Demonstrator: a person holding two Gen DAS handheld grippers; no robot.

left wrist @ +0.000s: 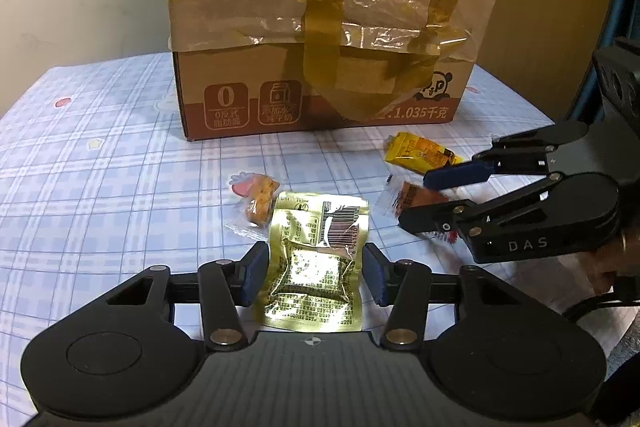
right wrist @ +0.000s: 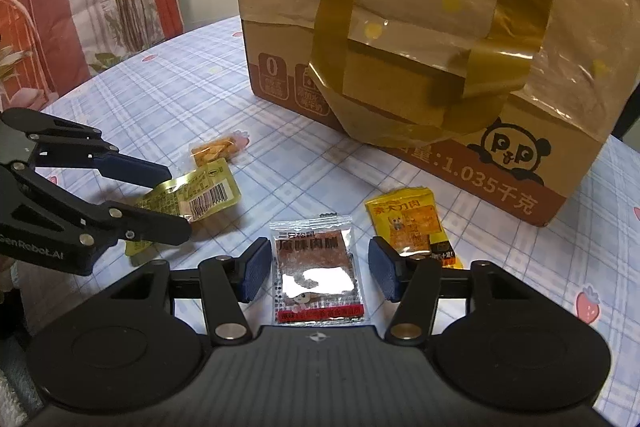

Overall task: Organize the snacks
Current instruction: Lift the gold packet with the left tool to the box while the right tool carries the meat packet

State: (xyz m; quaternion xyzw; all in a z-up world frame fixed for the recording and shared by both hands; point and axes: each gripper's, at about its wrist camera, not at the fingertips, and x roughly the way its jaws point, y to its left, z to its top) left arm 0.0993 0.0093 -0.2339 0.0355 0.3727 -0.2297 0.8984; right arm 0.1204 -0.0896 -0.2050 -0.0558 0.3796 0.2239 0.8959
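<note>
Left wrist view: left gripper (left wrist: 314, 273) spread astride gold packet (left wrist: 316, 263) | right gripper (right wrist: 318, 269) spread astride brown packet (right wrist: 318, 275) | cardboard box (left wrist: 320, 39) behind (taped), yellow packet (right wrist: 408, 225) nearer it.

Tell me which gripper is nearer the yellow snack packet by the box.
Right. The right gripper straddles the silver-red packet just beside the yellow packet. The left gripper straddles the gold pouch, farther away.
</note>
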